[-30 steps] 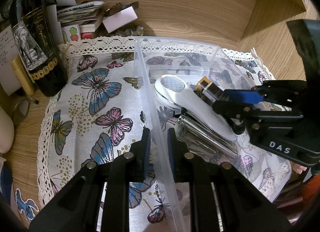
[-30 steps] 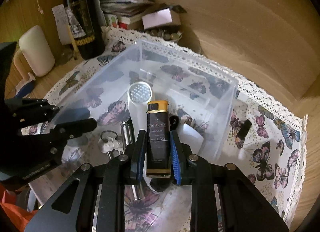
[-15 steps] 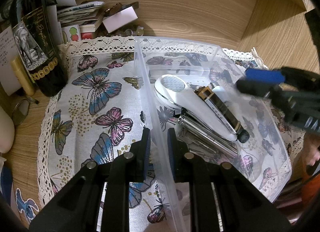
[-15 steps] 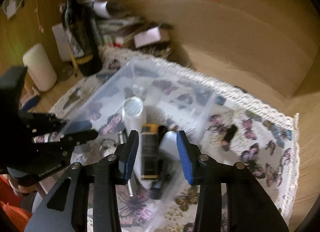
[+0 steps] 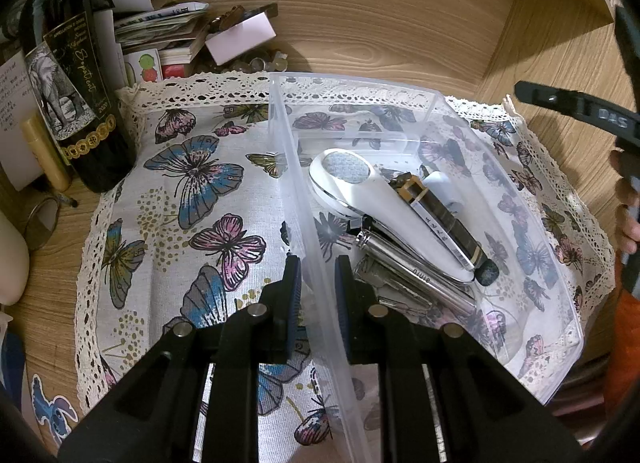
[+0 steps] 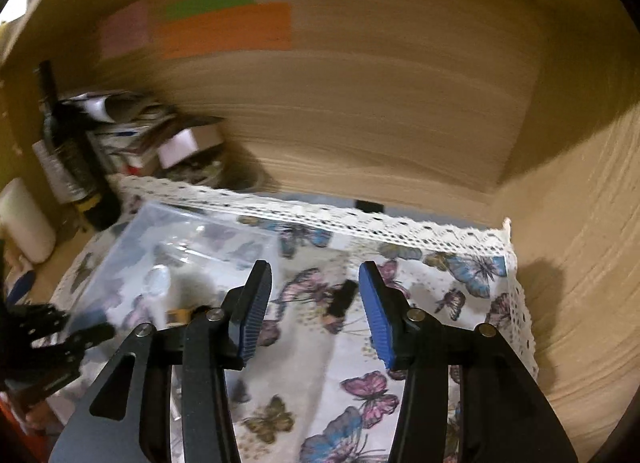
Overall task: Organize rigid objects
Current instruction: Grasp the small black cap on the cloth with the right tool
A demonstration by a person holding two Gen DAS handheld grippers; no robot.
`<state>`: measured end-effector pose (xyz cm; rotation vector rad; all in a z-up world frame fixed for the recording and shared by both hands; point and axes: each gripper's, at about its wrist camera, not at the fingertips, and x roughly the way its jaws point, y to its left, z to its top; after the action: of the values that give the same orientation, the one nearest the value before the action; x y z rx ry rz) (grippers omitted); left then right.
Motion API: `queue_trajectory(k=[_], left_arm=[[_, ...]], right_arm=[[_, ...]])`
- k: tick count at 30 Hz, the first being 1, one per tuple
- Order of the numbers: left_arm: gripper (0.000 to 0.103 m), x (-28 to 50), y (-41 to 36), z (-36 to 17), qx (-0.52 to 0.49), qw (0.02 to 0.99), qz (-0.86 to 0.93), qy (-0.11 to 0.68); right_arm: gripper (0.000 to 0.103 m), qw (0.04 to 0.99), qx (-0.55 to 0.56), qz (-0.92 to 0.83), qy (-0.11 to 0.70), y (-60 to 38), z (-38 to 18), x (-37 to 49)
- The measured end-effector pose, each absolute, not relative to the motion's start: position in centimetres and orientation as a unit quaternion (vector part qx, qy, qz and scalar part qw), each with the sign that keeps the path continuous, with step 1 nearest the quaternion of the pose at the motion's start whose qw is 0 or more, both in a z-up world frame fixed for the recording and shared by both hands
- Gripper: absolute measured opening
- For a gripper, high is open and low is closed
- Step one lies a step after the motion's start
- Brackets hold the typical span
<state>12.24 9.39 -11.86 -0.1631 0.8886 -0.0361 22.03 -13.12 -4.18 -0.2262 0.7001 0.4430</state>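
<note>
My left gripper [image 5: 317, 287] clamped the wall of the clear plastic box [image 5: 434, 103], where the black-and-gold lighter [image 5: 440, 219] lay on a white handheld device [image 5: 372, 199]. My right gripper [image 6: 315, 311] had just been opening, its fingers [image 6: 256, 303] empty over the butterfly-print cloth [image 6: 360, 383], beyond them a small dark object [image 6: 342, 297], too blurred to identify.

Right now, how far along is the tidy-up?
Done: the white handheld device, the black-and-gold lighter and a silver metal tube lie in the clear plastic bin.

In hand: the left hand-held gripper pinches the bin's wall. The right hand-held gripper, jaws just opening, is empty.

Left: a small black object on the butterfly cloth.
</note>
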Motion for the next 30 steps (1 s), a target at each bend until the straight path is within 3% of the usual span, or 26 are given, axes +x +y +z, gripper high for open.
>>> queue_trajectory(k=[17, 22, 24, 30], left_arm=[[0.015, 12.3, 9.4, -11.9, -0.079, 0.898, -0.018, 0.432], [0.015, 12.3, 9.4, -11.9, -0.081, 0.897, -0.018, 0.434], [0.015, 12.4, 9.5, -12.1, -0.082, 0.895, -0.018, 0.438], [0.015, 12.5, 9.5, -12.2, -0.083, 0.894, -0.016, 0.440]], right_arm=[[0.041, 0.870, -0.098, 0.178, 0.450, -12.8, -13.4, 29.4], [0.032, 0.868, -0.105, 0.183, 0.449, -12.5, -14.3, 29.5], [0.016, 0.869, -0.105, 0.184, 0.448, -12.5, -14.3, 29.5], [0.016, 0.872, -0.111, 0.184, 0.439, -12.8, -13.8, 28.6]])
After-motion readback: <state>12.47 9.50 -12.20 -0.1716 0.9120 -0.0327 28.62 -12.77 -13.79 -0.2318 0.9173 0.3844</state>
